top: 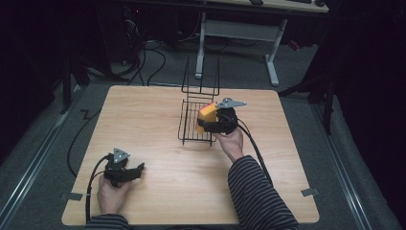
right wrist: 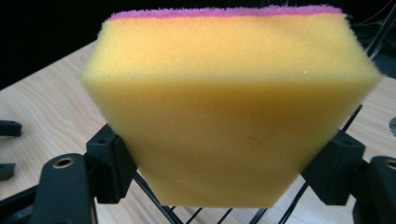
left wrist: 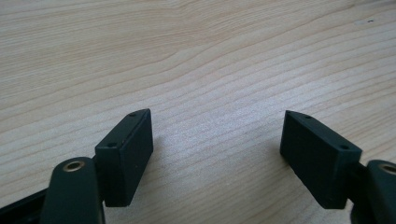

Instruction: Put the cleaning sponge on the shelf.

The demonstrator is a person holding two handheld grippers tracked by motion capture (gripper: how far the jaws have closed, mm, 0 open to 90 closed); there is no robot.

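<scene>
A yellow sponge (right wrist: 229, 116) with a pink scouring top is squeezed between the jaws of my right gripper (right wrist: 224, 172). In the high view the sponge (top: 206, 116) hangs over the right side of a black wire rack (top: 191, 125), with the right gripper (top: 216, 125) shut on it. My left gripper (top: 136, 171) rests on the wooden table (top: 158, 191) near its front left corner. Its jaws stand wide apart around bare wood, and its fingers (left wrist: 126, 154) hold nothing.
The wire rack has a tall upright back (top: 201, 76) at its far end. Cables trail from both grippers over the table. Beyond the table stand a white desk frame (top: 239, 33) and dark floor cabling.
</scene>
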